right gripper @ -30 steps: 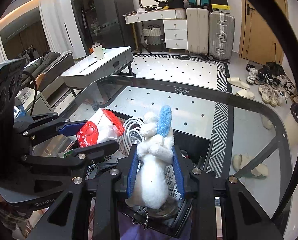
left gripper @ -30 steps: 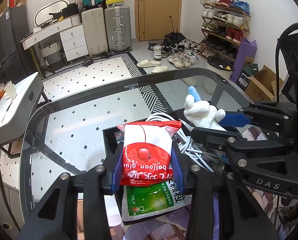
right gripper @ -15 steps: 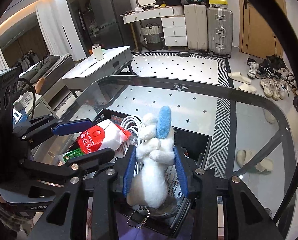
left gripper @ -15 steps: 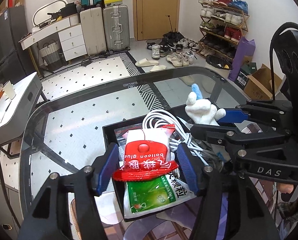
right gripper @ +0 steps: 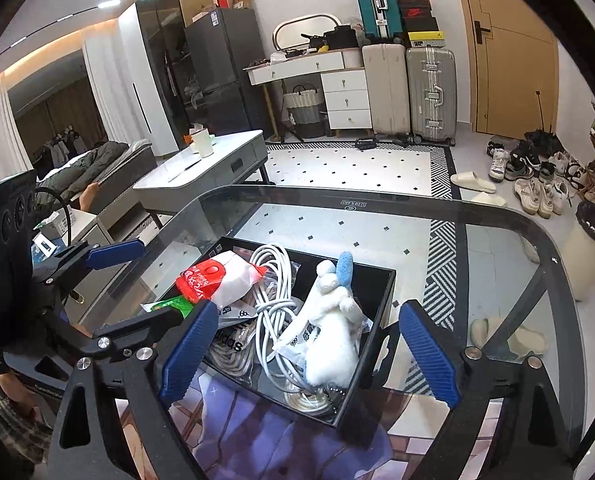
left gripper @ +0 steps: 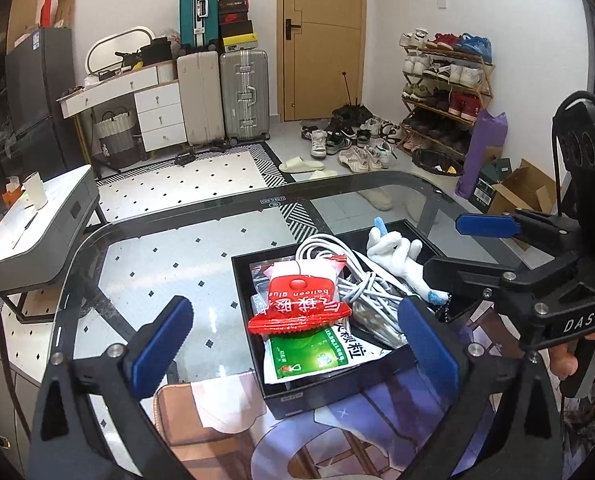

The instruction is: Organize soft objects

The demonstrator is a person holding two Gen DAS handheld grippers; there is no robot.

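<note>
A black box [left gripper: 253, 316] [right gripper: 381, 312] stands on the glass table. In it lie a red and white packet [left gripper: 301, 302] [right gripper: 213, 280], a green packet [left gripper: 309, 354], a coil of white cable [left gripper: 361, 280] [right gripper: 273, 304] and a white plush toy with a blue ear [left gripper: 397, 256] [right gripper: 333, 332]. My left gripper [left gripper: 293, 338] is open and empty, just in front of the red packet. My right gripper [right gripper: 305, 354] is open and empty, with the plush lying in the box between its fingers.
The glass table [left gripper: 169, 248] has a dark rim. A printed mat [left gripper: 337, 432] lies under the box at the near edge. A tan pouch [left gripper: 185, 412] lies at the near left. A white side table [right gripper: 205, 168] stands beyond the glass table's left.
Both grippers have opened and drawn back. The red packet dropped from the left gripper into the box. The plush dropped from the right gripper into the box.
</note>
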